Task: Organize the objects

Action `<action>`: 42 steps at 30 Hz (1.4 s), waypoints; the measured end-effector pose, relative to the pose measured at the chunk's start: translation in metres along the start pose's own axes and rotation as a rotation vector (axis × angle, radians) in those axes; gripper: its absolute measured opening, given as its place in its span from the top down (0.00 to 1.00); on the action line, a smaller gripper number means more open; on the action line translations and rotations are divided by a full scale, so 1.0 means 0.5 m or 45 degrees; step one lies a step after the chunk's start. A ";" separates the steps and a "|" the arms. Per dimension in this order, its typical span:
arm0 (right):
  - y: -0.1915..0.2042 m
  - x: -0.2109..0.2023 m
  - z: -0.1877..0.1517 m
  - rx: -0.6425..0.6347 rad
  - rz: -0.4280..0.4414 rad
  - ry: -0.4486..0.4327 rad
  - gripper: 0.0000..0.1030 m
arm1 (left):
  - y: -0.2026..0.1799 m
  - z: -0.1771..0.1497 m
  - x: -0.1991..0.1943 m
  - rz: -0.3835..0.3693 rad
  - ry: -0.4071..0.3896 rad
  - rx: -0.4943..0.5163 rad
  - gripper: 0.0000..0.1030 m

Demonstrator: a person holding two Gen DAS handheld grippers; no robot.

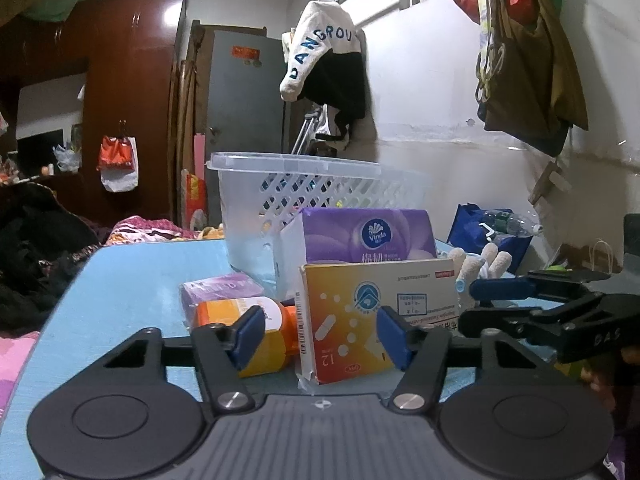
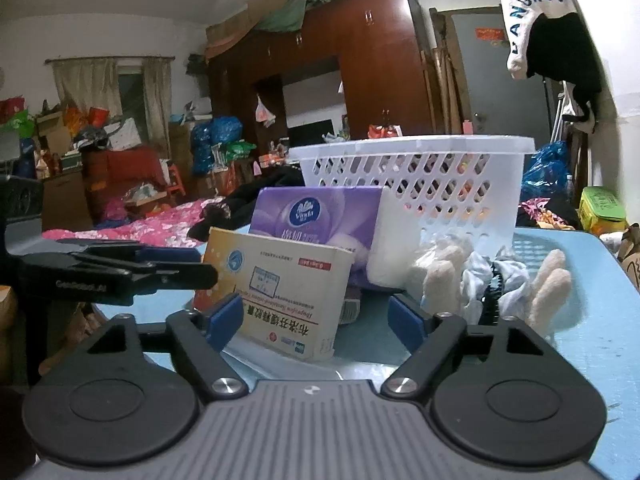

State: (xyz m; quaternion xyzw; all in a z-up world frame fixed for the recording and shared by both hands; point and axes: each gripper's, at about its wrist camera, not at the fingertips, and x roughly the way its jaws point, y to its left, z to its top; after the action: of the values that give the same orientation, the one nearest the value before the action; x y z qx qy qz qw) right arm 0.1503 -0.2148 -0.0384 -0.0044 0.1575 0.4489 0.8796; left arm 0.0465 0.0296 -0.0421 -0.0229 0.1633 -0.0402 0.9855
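Two grippers, left (image 1: 322, 334) and right (image 2: 316, 326), reach low over the blue surface (image 1: 132, 276), fingers parted and gripping nothing, both bracketing the upright medicine box (image 1: 372, 312), which stands before the white basket (image 1: 316, 184), probably its destination.

Both wrist views are set low and close over the blue table (image 1: 132, 276), facing the white basket (image 1: 304, 188) from opposite sides, with the medicine box (image 2: 288, 292) shared.

Cluttered home bedroom: wardrobe (image 2: 372, 64), bedding (image 2: 160, 224), hanging clothes (image 1: 324, 52).
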 end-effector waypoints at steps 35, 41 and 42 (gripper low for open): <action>0.026 -0.027 0.123 -0.239 -0.062 -0.165 0.60 | -0.070 0.077 -0.041 0.006 -0.262 0.119 0.66; 0.001 -0.006 0.188 -0.266 -0.105 -0.164 0.60 | -0.081 0.166 -0.011 0.021 -0.310 0.136 0.66; -0.008 0.000 0.203 -0.264 -0.115 -0.162 0.60 | -0.082 0.182 -0.002 0.024 -0.312 0.136 0.66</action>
State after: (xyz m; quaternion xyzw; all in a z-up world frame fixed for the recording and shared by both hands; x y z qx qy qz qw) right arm 0.1813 -0.2019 0.0576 -0.0737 0.0538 0.4222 0.9019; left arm 0.0720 -0.0080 0.0465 0.0263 0.0394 -0.0364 0.9982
